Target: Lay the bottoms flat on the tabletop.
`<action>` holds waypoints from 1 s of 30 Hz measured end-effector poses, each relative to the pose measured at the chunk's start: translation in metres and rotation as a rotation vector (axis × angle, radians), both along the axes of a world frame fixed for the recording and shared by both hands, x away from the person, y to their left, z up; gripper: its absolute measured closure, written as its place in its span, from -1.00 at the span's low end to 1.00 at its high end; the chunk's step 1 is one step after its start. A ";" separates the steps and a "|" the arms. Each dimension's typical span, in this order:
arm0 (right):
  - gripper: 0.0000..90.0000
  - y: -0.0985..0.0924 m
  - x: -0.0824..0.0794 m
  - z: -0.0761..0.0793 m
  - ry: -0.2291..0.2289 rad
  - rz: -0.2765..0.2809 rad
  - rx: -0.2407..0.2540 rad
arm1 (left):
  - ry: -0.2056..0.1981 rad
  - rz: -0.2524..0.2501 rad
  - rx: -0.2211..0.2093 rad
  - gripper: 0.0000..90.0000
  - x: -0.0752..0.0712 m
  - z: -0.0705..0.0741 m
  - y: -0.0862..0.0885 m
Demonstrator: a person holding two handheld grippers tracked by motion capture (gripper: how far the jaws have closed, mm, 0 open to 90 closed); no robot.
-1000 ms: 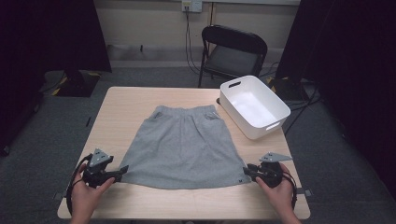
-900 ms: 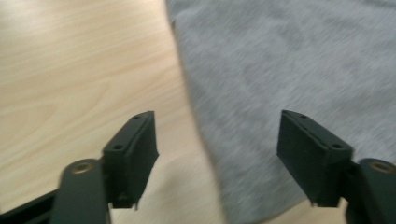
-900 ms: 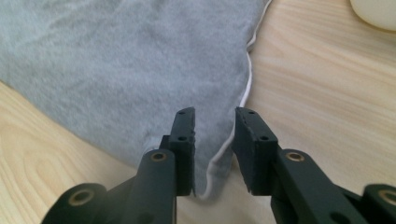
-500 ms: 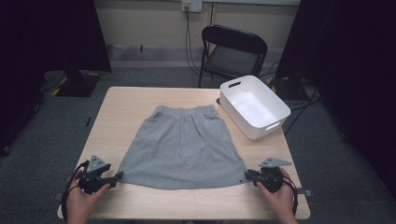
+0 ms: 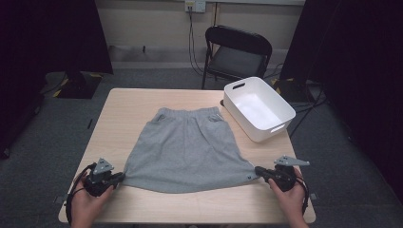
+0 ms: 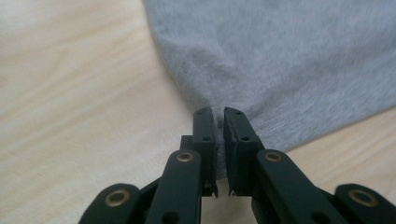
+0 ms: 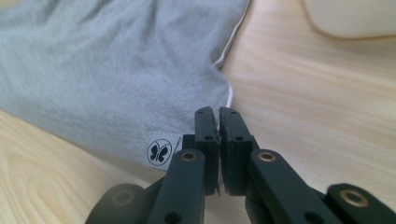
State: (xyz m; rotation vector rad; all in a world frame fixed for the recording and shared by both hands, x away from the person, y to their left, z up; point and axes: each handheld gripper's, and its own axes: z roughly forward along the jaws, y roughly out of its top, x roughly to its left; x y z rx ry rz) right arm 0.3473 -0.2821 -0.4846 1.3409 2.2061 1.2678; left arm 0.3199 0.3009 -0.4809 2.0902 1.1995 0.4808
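Pale wood-grain laminate covers the rectangular table you work at, which stands on grey carpet with black drapes at both sides. A black folding chair sits beyond the far edge, and a white rectangular plastic bin rests on the table's far right corner.

From the high view you see the whole grey knitted skirt spread flat in the middle of the table, waistband toward the chair, hem toward you, flaring wider at the near edge. Your left gripper sits at the hem's near left corner and your right gripper at its near right corner, the hem drawn out into a point at each.

Your left gripper view brings in what the high view cannot: the jaws have just been closing and now stand together, clamped on a pinch of the soft, fuzzy grey cloth, which puckers above them. Your right gripper view shows its jaws likewise just closed and pressed together on the corner of the fabric, beside a small white label with a black butterfly and a white-stitched side seam.
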 end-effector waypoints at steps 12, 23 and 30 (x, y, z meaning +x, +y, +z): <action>0.94 -0.009 0.003 -0.001 0.009 -0.032 -0.018 | -0.011 0.042 -0.028 0.93 0.002 0.004 0.011; 0.62 0.001 0.001 -0.004 0.019 0.010 -0.050 | -0.059 0.038 -0.091 0.43 0.002 0.002 0.006; 0.45 0.010 0.011 0.005 -0.038 0.002 -0.068 | -0.061 0.049 -0.101 -0.01 0.014 -0.003 -0.003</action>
